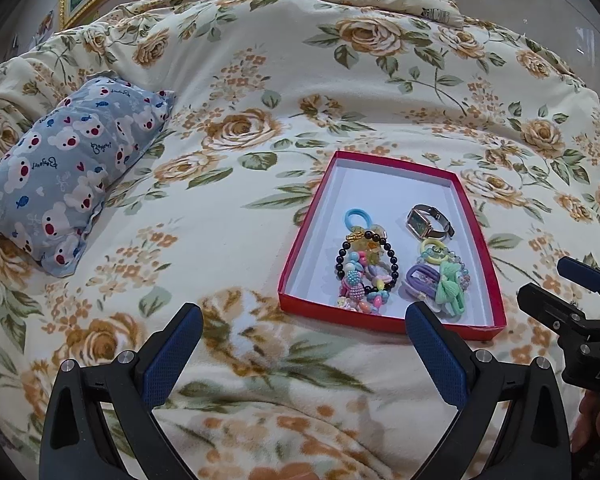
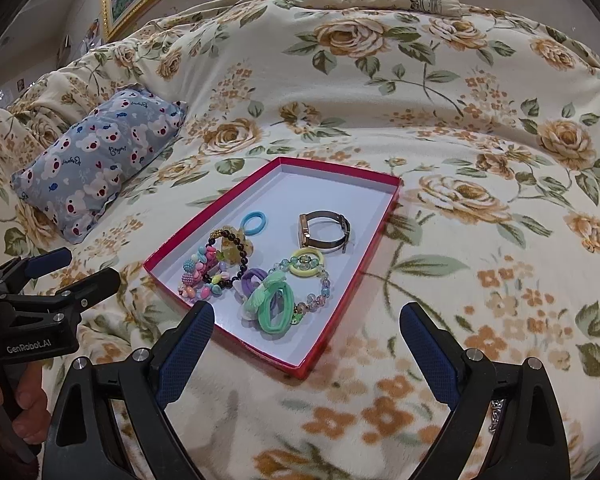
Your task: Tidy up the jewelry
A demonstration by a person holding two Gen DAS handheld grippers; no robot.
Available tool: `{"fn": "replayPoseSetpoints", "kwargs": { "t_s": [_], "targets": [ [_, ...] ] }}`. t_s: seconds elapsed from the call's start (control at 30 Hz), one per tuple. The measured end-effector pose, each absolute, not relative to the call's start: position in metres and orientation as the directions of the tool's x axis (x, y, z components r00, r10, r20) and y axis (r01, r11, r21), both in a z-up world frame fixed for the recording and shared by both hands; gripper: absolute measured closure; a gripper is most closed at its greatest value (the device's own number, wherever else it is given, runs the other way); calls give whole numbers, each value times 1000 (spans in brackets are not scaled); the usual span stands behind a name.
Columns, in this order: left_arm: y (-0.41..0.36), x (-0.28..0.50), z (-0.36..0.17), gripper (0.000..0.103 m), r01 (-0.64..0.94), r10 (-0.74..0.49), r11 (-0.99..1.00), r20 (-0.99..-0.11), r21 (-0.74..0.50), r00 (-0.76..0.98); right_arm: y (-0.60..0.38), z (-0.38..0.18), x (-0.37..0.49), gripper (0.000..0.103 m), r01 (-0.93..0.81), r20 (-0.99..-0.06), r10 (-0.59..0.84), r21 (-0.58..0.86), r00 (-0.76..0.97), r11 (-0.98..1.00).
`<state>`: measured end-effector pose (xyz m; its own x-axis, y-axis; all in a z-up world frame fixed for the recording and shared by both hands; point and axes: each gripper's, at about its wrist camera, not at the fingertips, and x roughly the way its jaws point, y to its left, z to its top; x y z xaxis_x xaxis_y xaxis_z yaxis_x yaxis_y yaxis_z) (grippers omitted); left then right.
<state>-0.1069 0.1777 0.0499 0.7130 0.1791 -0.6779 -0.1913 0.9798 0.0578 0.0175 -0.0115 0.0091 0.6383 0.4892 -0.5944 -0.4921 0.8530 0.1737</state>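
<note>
Left wrist view, left gripper (image 1: 304, 322): fingers spread wide, nothing between them, held over the bed (image 1: 236, 80) just short of the near rim of the red tray (image 1: 290, 284).
Left wrist view, tray contents: all jewelry in the near half; far half bare. Left column: blue hair tie (image 1: 355, 216), black bead bracelet (image 1: 392, 256), pastel bead cluster (image 1: 360, 288), overlapping. Right column: watch (image 1: 428, 222), yellow ring (image 1: 432, 251), purple hair tie (image 1: 420, 282), green bow tie (image 1: 452, 290).
Left wrist view, right gripper (image 1: 548, 280): at the right edge, fingers apart, empty.
Left wrist view, surroundings: bear-print pillow (image 1: 72, 168) well to the left.
Right wrist view, right gripper (image 2: 306, 326): fingers wide apart, empty; its left finger overlaps the tray's near rim (image 2: 260, 354).
Right wrist view, contents: watch (image 2: 324, 232) stands on edge, apart from the rest; green tie (image 2: 276, 308) lies across the purple one (image 2: 252, 280); clear bead bracelet (image 2: 322, 288) touches the yellow ring (image 2: 306, 262).
Right wrist view, left gripper (image 2: 74, 268): fingers apart, empty.
Risk, tangling: lifting one piece would likely drag its neighbour, since the pieces overlap.
Risk, tray: light box on soft bedding; a finger pressing the rim could tip it and spill the contents.
Risk, watch: could roll if nudged.
</note>
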Motion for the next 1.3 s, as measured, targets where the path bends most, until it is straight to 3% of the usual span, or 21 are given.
{"fn": "replayPoseSetpoints", "kwargs": {
  "t_s": [1.3],
  "targets": [
    [174, -110, 49, 1, -171, 157, 984, -681, 47, 716, -13, 8, 17, 8, -492, -596, 486, 169, 639, 854]
  ]
}}
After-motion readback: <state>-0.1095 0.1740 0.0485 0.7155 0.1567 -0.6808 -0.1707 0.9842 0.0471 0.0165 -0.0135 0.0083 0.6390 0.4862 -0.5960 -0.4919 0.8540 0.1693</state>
